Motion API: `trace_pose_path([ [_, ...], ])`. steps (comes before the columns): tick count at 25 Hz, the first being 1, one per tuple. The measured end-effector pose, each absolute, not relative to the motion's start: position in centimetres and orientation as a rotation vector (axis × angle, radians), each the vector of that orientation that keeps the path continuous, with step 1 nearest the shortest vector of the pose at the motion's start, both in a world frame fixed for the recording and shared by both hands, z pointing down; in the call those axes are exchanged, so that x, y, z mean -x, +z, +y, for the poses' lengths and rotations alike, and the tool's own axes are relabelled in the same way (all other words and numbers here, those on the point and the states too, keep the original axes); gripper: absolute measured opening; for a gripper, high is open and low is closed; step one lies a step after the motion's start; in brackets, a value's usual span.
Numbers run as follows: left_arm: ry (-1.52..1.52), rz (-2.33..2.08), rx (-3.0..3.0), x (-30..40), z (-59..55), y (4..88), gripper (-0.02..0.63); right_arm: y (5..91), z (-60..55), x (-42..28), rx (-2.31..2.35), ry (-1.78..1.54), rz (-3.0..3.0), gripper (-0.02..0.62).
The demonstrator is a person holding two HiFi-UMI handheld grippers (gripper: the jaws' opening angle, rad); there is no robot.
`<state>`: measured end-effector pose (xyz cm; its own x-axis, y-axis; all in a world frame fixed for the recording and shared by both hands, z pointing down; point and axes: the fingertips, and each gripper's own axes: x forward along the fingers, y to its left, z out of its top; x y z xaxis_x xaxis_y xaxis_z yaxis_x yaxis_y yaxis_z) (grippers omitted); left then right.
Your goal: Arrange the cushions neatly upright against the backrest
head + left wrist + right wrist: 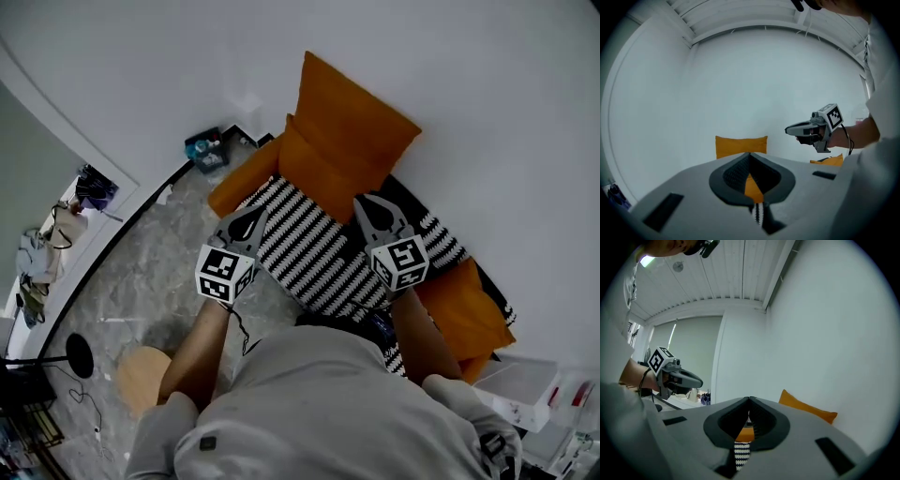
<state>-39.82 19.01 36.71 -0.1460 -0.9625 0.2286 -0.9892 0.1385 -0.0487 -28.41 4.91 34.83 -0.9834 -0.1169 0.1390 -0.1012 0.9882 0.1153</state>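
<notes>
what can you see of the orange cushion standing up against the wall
The orange cushion is a plain, roughly square pillow in soft-looking, unpatterned fabric. It stands upright on edge and leans back against the white wall. In the head view, its lower part is hidden behind a lower orange piece at the far end of the black-and-white zigzag cover. Its surface looks smooth, with pointed corners.

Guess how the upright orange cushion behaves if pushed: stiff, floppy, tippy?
Likely soft and light: the orange cushion looks stuffed, with pointed corners. Probably tippy: it stands on edge against the wall, so a sideways push may topple it.
</notes>
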Motion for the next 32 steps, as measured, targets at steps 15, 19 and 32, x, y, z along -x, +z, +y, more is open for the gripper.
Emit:
trace_pose_path([
  [15,0.323,-2.107,-2.116,42.0,2.8,37.5,0.009,35.1,-8.6,28.3,-0.365,-0.143,-2.959,0.026],
  [19,0.346,-2.049,-2.182,42.7,-0.8,38.0,0.009,35.6,-11.3,28.1,-0.443,-0.124,-2.933,0.026],
  [32,0.498,-1.757,-2.421,49.9,-13.4,38.6,0.01,37.7,-20.2,33.7,-0.692,-0.058,-2.803,0.028],
])
